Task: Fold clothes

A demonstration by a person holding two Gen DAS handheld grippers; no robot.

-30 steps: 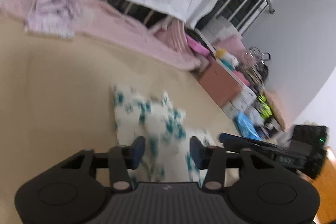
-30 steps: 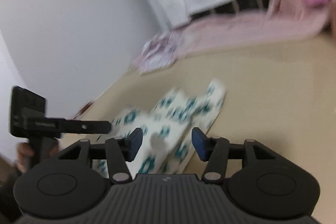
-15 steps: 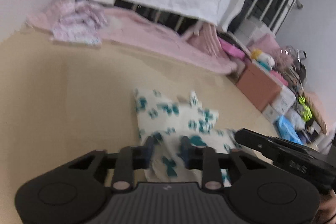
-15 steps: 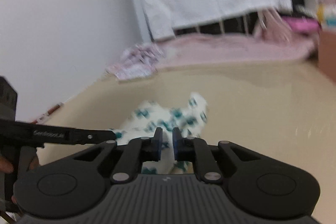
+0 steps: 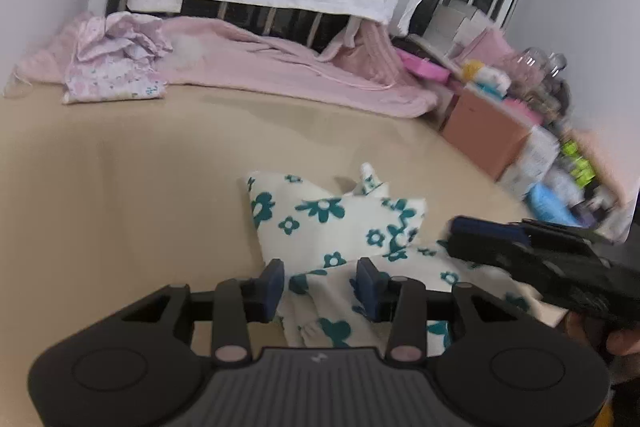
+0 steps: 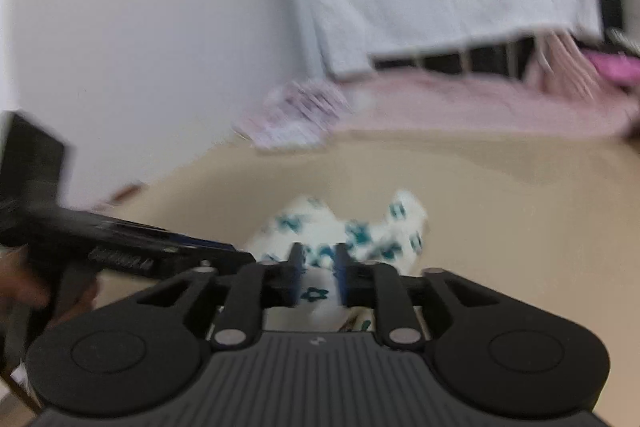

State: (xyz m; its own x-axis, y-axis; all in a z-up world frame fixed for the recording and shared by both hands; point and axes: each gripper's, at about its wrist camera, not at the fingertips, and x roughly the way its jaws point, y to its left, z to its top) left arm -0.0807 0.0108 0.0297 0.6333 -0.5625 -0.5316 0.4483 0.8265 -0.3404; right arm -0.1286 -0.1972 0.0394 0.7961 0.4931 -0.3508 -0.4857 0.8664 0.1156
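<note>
Since a second ago both my claws have dipped closer to the cream cloth with teal flowers (image 5: 332, 223), crumpled on the beige bed surface (image 5: 120, 187). From the left wrist, my left claw (image 5: 320, 285) is partly apart and opening, cloth between its pads, not pinched. Only this view shows the pink cardboard box (image 5: 484, 131) at the right edge. From the right wrist, my right claw (image 6: 320, 277) is opening around a fold; bare surface stretches rightward.
</note>
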